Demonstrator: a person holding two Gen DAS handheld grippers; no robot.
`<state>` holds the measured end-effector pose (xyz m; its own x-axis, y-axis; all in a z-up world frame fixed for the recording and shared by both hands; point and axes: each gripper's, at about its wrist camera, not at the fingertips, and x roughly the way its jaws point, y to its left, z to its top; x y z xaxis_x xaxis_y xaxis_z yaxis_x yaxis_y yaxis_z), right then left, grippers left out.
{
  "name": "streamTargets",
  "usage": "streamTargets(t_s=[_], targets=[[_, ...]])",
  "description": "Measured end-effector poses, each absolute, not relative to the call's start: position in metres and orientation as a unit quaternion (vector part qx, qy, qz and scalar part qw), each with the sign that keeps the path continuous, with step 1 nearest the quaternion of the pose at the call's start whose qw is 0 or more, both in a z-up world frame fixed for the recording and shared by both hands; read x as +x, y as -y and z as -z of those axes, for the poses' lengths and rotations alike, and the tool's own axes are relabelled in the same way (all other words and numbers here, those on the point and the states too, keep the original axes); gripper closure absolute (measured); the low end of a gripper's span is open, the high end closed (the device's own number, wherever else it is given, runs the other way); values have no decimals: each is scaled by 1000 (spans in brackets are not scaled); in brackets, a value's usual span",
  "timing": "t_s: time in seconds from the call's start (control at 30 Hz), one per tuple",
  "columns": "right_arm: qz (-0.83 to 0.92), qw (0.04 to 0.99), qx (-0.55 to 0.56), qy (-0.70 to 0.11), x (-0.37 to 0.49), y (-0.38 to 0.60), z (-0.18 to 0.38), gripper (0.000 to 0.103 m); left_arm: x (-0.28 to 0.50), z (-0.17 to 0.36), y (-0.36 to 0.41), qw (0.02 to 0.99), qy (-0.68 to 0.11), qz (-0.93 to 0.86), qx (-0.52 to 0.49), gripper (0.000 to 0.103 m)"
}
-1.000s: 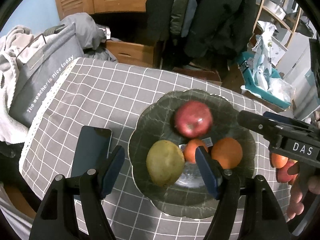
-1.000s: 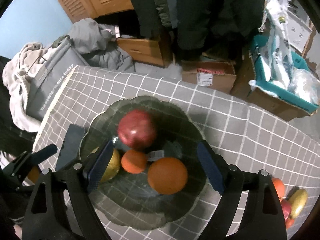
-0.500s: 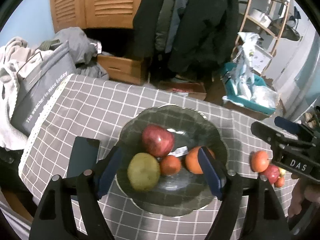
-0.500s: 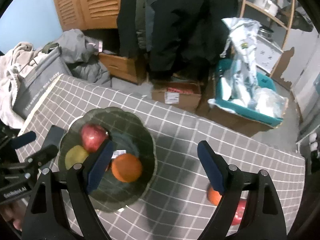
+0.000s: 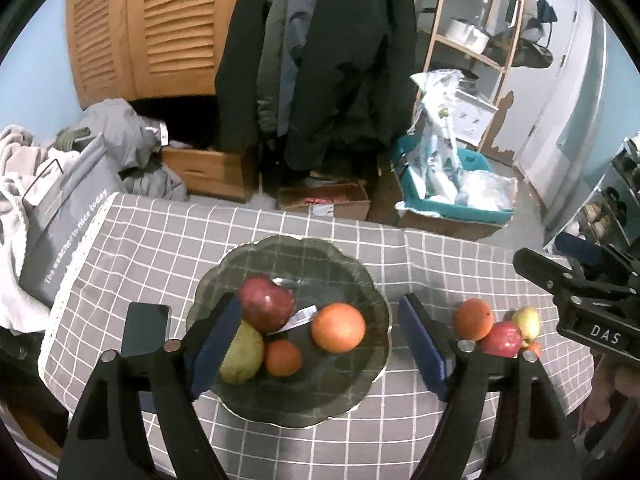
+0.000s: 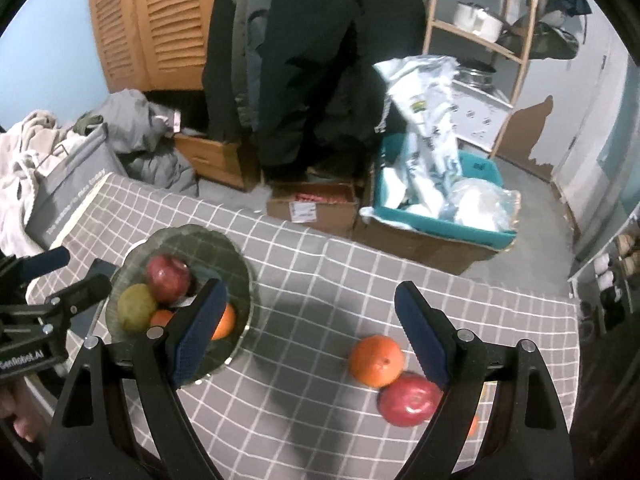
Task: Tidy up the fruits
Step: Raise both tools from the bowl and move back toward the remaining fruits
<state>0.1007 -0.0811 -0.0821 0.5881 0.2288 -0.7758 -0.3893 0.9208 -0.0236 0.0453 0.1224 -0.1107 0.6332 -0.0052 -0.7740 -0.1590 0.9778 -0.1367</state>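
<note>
I have the left gripper above the bowl, its jaws opening with nothing clamped between them; the right gripper hangs wide open and empty over bare cloth right of the bowl. Inside the bowl I see a red apple, a pear, a small orange and a larger orange, with a slip of label among them. Right of the bowl, loose on the cloth, sit another orange touching a second red apple. A phone lies just left of the bowl. Beyond the bowl, off the table, stand a cardboard box and a teal bin.
</note>
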Motion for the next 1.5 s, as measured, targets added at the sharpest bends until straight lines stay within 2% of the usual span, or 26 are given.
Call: streamTargets(t_s=[0.9, 1.5], targets=[[-94, 910, -50, -401, 70, 227, 50, 17, 60, 87, -20, 909, -411, 40, -53, 12], [-51, 900, -13, -433, 75, 289, 79, 17, 84, 105, 37, 896, -436, 76, -24, 12]])
